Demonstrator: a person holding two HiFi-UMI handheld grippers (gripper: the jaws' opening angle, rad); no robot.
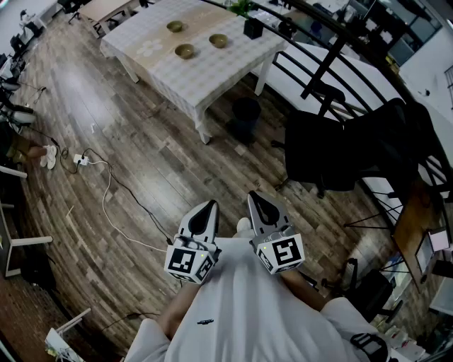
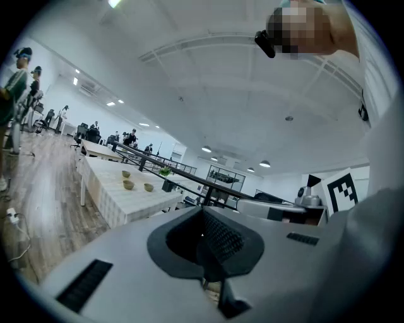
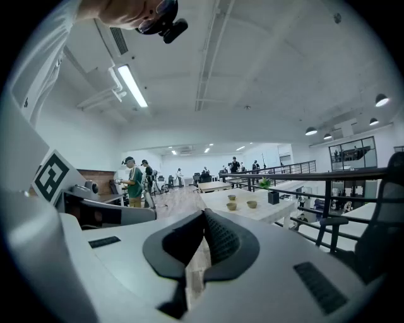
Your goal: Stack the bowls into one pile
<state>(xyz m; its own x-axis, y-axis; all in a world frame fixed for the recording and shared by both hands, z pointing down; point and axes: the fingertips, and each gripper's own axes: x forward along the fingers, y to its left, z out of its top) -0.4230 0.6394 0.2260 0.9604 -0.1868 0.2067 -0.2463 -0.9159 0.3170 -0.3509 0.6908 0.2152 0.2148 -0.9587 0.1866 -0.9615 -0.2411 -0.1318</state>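
- Left gripper (image 1: 209, 206): jaws closed, nothing between them, near the person's body.
- Right gripper (image 1: 254, 196): jaws closed, empty, just beside it.
- Three bowls (image 1: 185, 51): unstacked, on the far table (image 1: 212, 74).

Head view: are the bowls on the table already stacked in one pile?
No: the three bowls sit apart on the table, none resting in another.

The three bowls (image 1: 185, 51) on the checked table (image 1: 212, 92) were too small to show whether anything lay inside them. The plant (image 1: 244, 7) near them was cut off by the head view's top edge, as was the wooden table (image 1: 106, 8) farther back. The person's hands were largely hidden beneath the left gripper (image 1: 210, 205) and the right gripper (image 1: 253, 196). The distant people (image 3: 134, 180) in the right gripper view were too small to tell what they held.
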